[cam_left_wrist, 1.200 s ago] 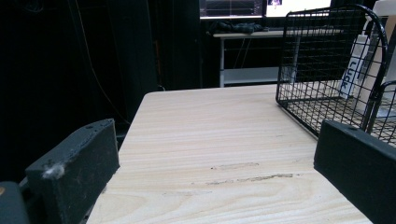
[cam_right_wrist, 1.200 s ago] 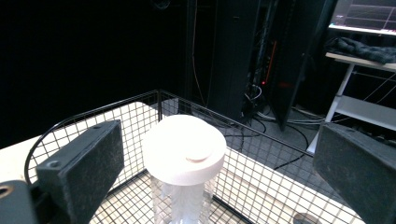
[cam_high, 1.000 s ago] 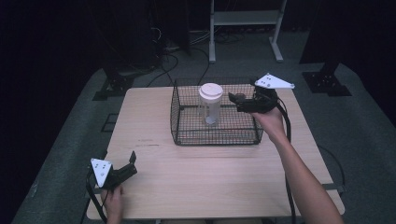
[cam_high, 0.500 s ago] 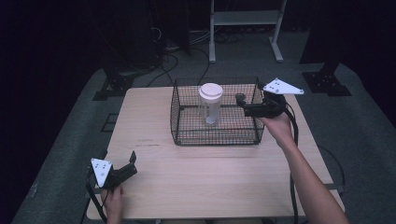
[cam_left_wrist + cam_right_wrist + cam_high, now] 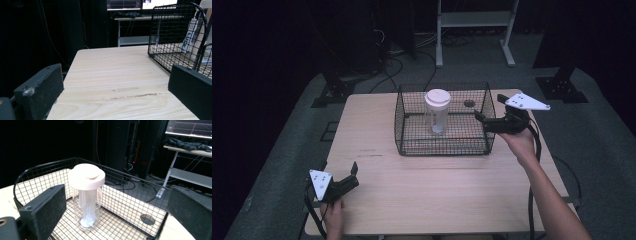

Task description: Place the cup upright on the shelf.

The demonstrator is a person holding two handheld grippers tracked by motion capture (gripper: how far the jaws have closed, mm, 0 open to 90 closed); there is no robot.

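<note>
Nearest the person, at the front left corner of the bench, one left gripper rests low on the wood, held by one hand. Its two jaws stand wide apart with nothing between them; in the left gripper view they frame bare wood grain, and the wire basket shows off to the right and farther away.

Farther in, on the right side, one forearm reaches up from the bottom edge to the right gripper, which is held above the bench at the basket's right end, its jaws pointing left over the rim. These two jaws are also spread apart and grip nothing. In the right gripper view they frame the jar from above and to the side, well short of touching it.

Behind that, at the middle of the bench's far half, sits one black wire basket, rectangular and open at the top. Inside it stands one clear jar, upright on the basket floor, topped by one pale round lid. Something pale is inside it, too unclear to name. One round dark hole in the bench lies just beyond the basket.

Beyond the bench, one white frame stands on the dark floor.
</note>
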